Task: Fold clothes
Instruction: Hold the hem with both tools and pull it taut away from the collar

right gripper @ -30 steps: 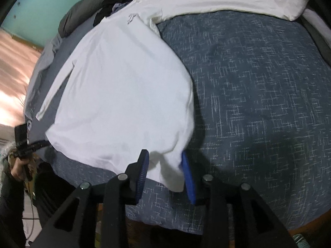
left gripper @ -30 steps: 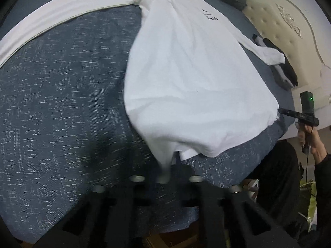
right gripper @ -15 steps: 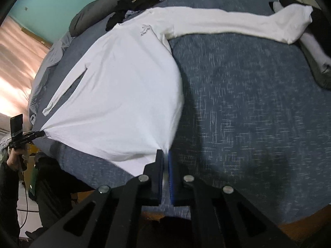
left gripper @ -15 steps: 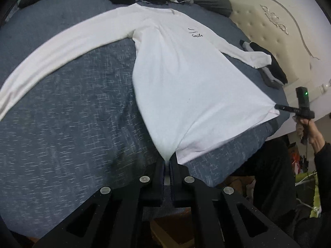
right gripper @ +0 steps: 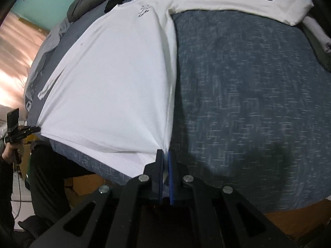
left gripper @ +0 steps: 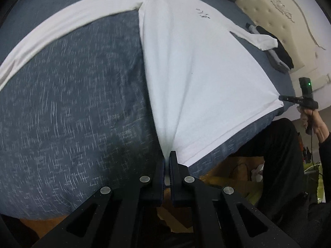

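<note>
A white long-sleeved shirt (left gripper: pixel 196 68) was seen spread front-up on the blue bedspread (left gripper: pixel 72 113), its hem drawn taut along the near edge of the bed. Starting at the left, one sleeve (left gripper: pixel 68 26) was laid straight out across the bedspread. The left hem corner was pinched in the left gripper (left gripper: pixel 167 161), whose fingers were closed to a thin gap filled with white cloth. The body of the shirt, with a small dark print at the chest, was stretched flat between the two hem corners, and only shallow creases fanned from each pinch. The right hem corner was clamped in the right gripper (right gripper: pixel 165 161), its blue-padded fingers likewise drawn together on the fabric. Further right, the other sleeve (right gripper: pixel 238 8) was extended toward some dark clothes (left gripper: pixel 277 53) near the headboard.

No fold was visible in the garment: both sleeves and the whole body lay open, so the folding itself was judged to be wholly outstanding, with the shirt merely flattened and tensioned.
</note>
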The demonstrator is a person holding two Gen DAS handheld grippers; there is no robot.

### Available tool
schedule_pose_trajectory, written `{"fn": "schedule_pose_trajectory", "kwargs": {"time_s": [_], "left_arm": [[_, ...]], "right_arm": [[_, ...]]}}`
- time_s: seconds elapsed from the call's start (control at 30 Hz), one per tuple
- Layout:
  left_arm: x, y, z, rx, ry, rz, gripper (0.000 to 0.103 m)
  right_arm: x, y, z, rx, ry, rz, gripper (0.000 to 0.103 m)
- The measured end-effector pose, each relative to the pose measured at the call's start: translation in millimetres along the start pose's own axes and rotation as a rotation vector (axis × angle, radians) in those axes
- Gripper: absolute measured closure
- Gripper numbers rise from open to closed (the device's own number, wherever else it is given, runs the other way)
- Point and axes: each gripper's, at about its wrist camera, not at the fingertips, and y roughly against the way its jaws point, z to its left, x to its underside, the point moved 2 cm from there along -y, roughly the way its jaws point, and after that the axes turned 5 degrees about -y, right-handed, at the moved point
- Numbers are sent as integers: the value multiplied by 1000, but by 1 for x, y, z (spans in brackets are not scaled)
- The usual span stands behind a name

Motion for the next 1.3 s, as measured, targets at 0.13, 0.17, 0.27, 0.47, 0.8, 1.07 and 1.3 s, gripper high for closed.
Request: {"fn": "schedule_pose_trajectory", "kwargs": {"time_s": [0.13, 0.17, 0.27, 0.47, 0.8, 1.07, 1.3], "left_arm": [[7, -7, 9, 0, 23, 8, 99], [7, -7, 10, -1, 21, 10, 99], [7, -9, 10, -2, 17, 14, 99], [9, -14, 12, -9, 31, 22, 99], [9, 7, 23, -56, 80, -6, 95], [-5, 23, 21, -40, 110, -82, 95], [-18, 22, 6, -20, 87, -95, 95]], "right_arm": [[1, -6, 2, 13, 8, 15, 99], [2, -6, 1, 13, 7, 16, 99], [4, -10, -3, 11, 2, 17, 99], [6, -13, -4, -10, -12, 24, 97], [3, 8, 8, -1, 26, -21, 96], [4, -8, 21, 35, 85, 31, 77], [15, -31, 24, 109, 156, 110, 75]]}}
